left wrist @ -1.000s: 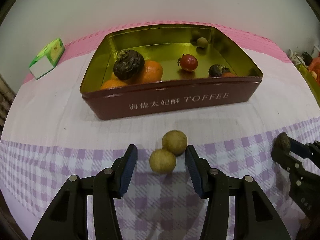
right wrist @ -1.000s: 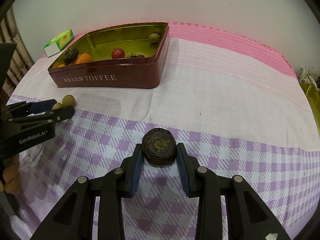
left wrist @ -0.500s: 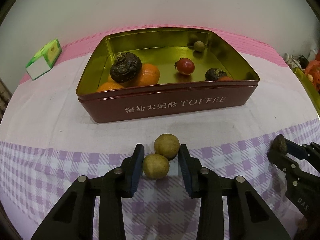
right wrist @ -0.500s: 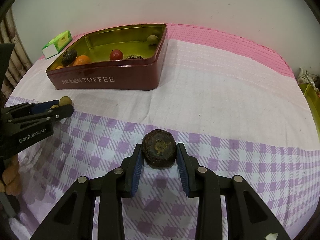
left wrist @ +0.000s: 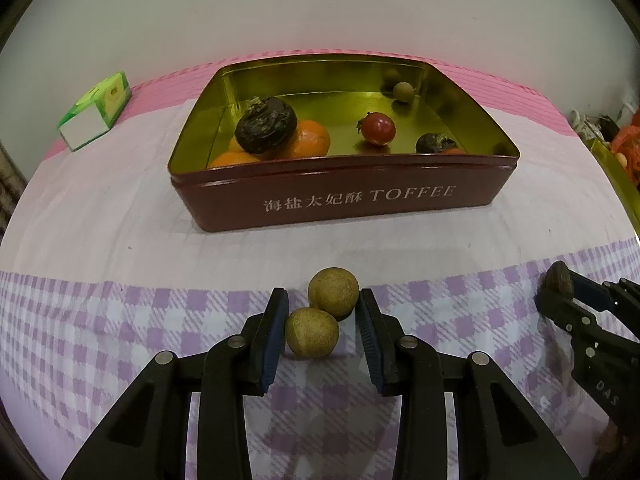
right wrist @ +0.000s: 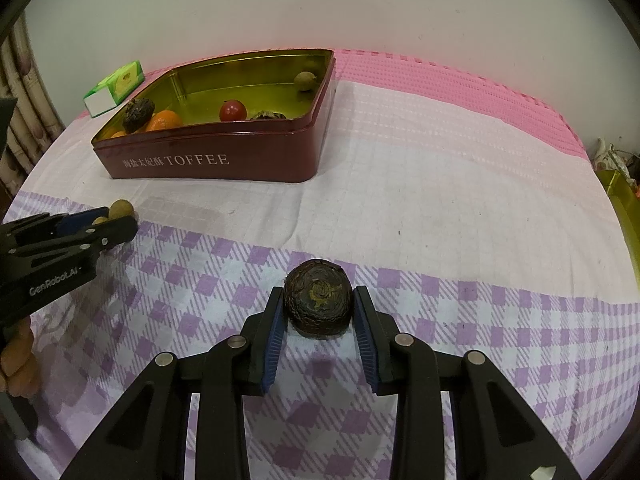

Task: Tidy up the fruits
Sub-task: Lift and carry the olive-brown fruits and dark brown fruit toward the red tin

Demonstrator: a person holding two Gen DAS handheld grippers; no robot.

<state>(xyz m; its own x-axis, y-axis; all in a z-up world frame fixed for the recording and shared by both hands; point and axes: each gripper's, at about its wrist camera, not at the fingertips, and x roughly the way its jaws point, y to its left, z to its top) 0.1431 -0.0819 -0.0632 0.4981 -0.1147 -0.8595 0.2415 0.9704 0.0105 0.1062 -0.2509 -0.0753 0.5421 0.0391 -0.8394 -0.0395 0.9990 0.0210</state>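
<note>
My left gripper [left wrist: 322,334] is closed around two joined tan longans [left wrist: 312,332], the near one against the left pad, the far one [left wrist: 333,291] against the right pad. My right gripper [right wrist: 318,326] is shut on a dark wrinkled round fruit [right wrist: 318,303] just above the checked cloth. The red TOFFEE tin [left wrist: 360,200] stands behind and holds oranges [left wrist: 312,140], a dark fruit [left wrist: 266,124], a red tomato [left wrist: 378,128], another dark fruit [left wrist: 436,144] and a small longan [left wrist: 403,91]. The tin also shows in the right wrist view [right wrist: 216,160].
A green and white carton [left wrist: 94,110] lies left of the tin near the wall. A gold tray edge [left wrist: 618,184] with orange items is at the far right. The table has a pink, white and purple-checked cloth [right wrist: 440,160].
My left gripper closed from wide open onto the pair of longans. My right gripper kept its hold on the dark fruit and barely moved.
</note>
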